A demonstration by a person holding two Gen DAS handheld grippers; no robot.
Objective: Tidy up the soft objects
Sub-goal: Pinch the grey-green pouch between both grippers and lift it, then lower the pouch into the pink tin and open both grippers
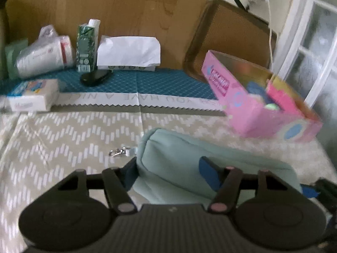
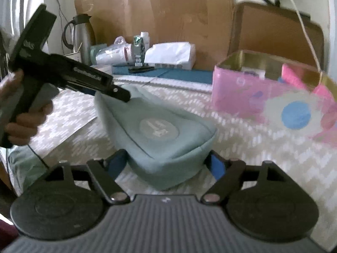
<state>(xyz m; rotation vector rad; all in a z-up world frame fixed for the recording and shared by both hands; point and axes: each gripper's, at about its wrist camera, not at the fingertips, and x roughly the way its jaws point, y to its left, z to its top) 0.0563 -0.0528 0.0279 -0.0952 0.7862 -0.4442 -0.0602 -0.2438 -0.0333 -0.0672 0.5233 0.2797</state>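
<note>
A soft teal pouch (image 1: 179,154) (image 2: 158,126) lies on the patterned cloth. In the left wrist view my left gripper (image 1: 168,164) straddles one end of the pouch. Its blue pads (image 1: 210,175) press on the fabric. In the right wrist view a hand holds that left gripper (image 2: 122,94) at the pouch's far corner. My right gripper (image 2: 166,158) stands open with the pouch's near end between its fingers. A pink cardboard box (image 1: 252,109) (image 2: 242,92), open at the top with small items inside, stands to the right of the pouch.
A tissue pack (image 1: 31,97), a wrapped roll (image 1: 40,57), a green carton (image 1: 86,46), a white paper bag (image 1: 128,52) and a black case (image 1: 95,77) line the back. A brown tray (image 1: 227,38) leans behind the box. A metal clip (image 1: 119,151) lies left of the pouch.
</note>
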